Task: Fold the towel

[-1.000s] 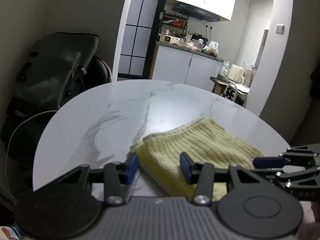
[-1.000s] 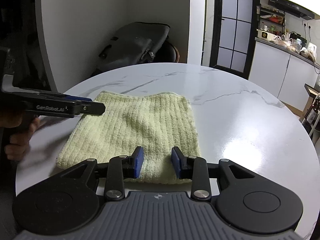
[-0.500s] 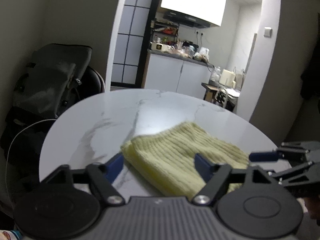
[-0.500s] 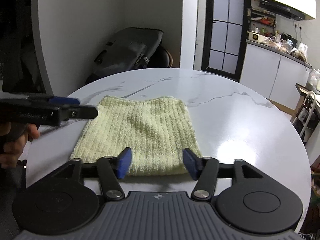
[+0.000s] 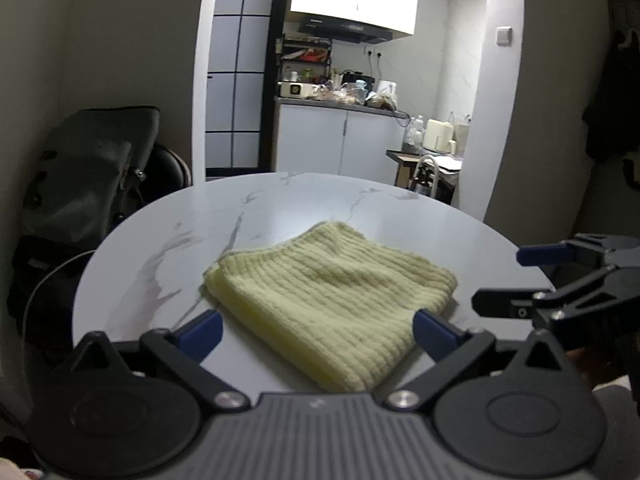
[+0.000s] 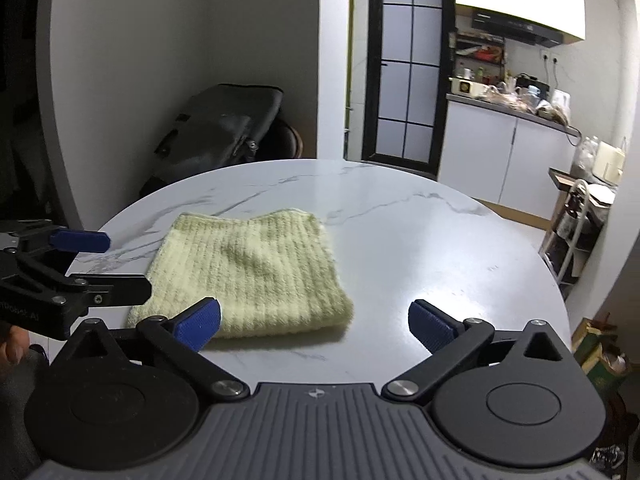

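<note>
The pale yellow ribbed towel [image 6: 248,276] is seen folded square, lying at the bench's [image 6: 420,240] 9 o'clock side. Left gripper [image 5: 316,330] and right gripper [image 6: 314,322] are now spread wide, withdrawn, holding nothing; earlier both were nearly closed at its edge.

round marble table [image 6: 420,240] | dark bag [image 6: 224,124] by wall | kitchen counter [image 5: 340,106] behind

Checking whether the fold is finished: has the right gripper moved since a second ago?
Yes. The right gripper has opened and backed away from the towel toward the near edge of the table; its fingers hold nothing.
</note>
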